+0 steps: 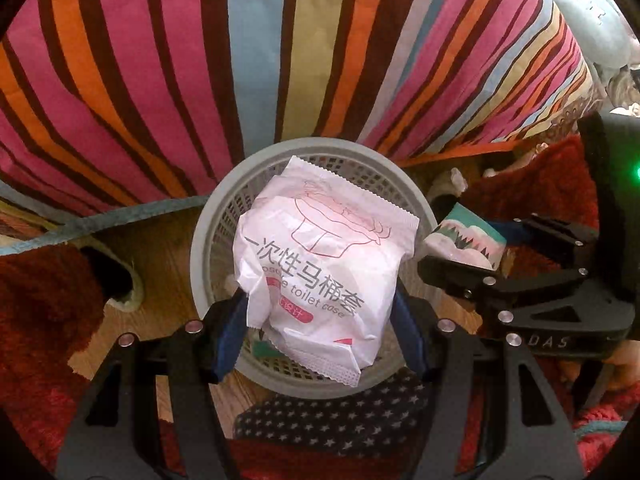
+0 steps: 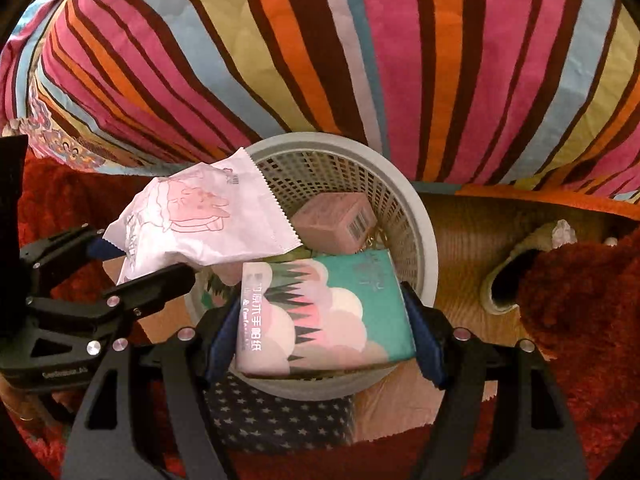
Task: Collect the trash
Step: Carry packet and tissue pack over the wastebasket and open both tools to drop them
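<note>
Left tongs [image 1: 320,312] clamp white packet [image 1: 320,260] over basket [image 1: 280,152].

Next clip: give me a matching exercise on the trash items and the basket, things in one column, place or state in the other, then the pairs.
Things:
1. white toilet-cover packet
2. teal tissue pack
3. pink box
4. grey mesh basket

Places or states:
A. lying inside the basket
B. gripped by the right gripper
C. standing on the wooden floor by the striped bedding
D. gripped by the left gripper

Pairs: 1-D, 2-B, 3-A, 4-C
</note>
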The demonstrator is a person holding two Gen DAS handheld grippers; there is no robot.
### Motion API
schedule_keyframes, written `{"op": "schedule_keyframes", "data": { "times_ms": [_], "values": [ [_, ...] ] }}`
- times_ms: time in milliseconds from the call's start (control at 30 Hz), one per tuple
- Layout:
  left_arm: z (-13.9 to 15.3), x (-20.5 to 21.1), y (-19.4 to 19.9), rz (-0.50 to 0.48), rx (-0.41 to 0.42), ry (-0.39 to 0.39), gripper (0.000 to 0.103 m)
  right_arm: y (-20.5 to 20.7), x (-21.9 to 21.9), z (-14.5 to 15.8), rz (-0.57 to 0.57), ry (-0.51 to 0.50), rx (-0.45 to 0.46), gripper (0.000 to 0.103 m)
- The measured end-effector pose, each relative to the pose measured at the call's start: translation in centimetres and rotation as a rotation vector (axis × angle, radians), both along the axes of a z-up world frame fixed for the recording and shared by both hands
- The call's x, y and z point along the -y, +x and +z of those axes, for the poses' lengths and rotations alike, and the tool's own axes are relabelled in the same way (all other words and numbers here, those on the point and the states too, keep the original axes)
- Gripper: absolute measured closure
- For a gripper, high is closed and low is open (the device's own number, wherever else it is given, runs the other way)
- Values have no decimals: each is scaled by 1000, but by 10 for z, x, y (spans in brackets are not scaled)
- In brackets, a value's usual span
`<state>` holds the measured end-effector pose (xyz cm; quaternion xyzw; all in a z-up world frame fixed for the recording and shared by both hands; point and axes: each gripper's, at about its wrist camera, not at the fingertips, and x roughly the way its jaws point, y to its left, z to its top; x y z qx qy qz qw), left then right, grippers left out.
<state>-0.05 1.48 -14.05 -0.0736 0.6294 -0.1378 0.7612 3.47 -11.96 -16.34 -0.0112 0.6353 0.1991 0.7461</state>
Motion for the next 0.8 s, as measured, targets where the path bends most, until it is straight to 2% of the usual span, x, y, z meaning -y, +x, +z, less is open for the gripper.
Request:
{"op": "schedule_keyframes", "data": {
  "times_ms": [367, 533, 800],
  "values": [
    [-10, 2, 3, -2, -30, 17, 40, -5, 2, -9, 4, -13, -15, 33],
    [-15, 3, 4, -2, -50, 18, 34, -5, 6, -12, -20, -6, -39, 30],
    [-16, 1, 3, 13, -50, 25, 34, -6, 9, -12, -35, 7, -36, 29]
  ]
}}
